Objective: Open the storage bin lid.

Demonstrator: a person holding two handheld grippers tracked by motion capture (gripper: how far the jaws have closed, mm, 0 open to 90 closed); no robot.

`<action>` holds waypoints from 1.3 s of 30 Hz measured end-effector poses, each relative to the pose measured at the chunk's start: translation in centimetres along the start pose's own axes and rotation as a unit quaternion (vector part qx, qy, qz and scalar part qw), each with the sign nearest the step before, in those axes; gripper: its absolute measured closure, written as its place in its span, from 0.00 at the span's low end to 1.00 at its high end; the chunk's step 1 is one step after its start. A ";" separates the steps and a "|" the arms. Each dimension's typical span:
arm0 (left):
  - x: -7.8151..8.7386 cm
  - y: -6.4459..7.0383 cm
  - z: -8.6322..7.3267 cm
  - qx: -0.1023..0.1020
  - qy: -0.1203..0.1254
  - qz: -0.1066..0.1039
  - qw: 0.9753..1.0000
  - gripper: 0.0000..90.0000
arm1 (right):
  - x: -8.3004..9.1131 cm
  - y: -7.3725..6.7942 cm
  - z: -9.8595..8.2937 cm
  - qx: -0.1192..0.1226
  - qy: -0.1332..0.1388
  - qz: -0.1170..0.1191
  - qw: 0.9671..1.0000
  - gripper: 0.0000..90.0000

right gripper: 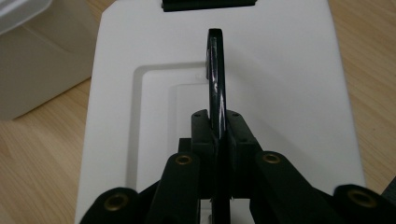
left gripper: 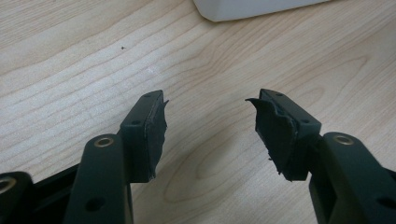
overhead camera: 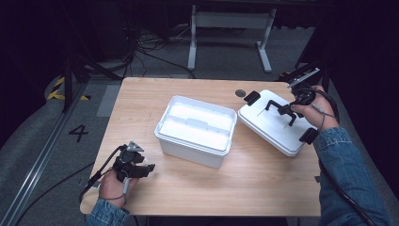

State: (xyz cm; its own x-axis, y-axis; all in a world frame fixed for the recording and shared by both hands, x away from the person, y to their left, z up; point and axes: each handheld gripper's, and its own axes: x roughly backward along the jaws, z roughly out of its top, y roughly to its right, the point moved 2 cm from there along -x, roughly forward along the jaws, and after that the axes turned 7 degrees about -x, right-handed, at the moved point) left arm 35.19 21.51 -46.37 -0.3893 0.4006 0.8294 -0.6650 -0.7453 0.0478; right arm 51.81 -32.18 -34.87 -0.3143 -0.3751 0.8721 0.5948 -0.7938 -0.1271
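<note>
Lid (overhead camera: pixel 275 126) white, flat, rectangular, with black latches at two ends and a thin black handle (right gripper: pixel 216 70) standing upright; lies on the table's (overhead camera: pixel 263 188) right part, just beside the open white box (overhead camera: pixel 196 129). Right gripper (right gripper: pixel 218 135) clamped on the handle. Left gripper (left gripper: pixel 210 121) spread wide over bare wood, holding nothing.
</note>
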 end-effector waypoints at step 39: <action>-0.3 0.2 0.0 0.000 -0.008 -0.003 1.000 0.48 | -6.4 1.3 -3.6 -0.030 -0.010 0.030 0.999 0.93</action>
State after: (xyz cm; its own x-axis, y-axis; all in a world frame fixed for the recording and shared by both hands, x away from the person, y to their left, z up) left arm 35.19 21.25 -46.60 -0.3755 0.3962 0.8379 -0.6668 -0.7433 0.0527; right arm 51.95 -32.50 -42.31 -0.2637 -0.4129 0.8718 0.5660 -0.7981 -0.2068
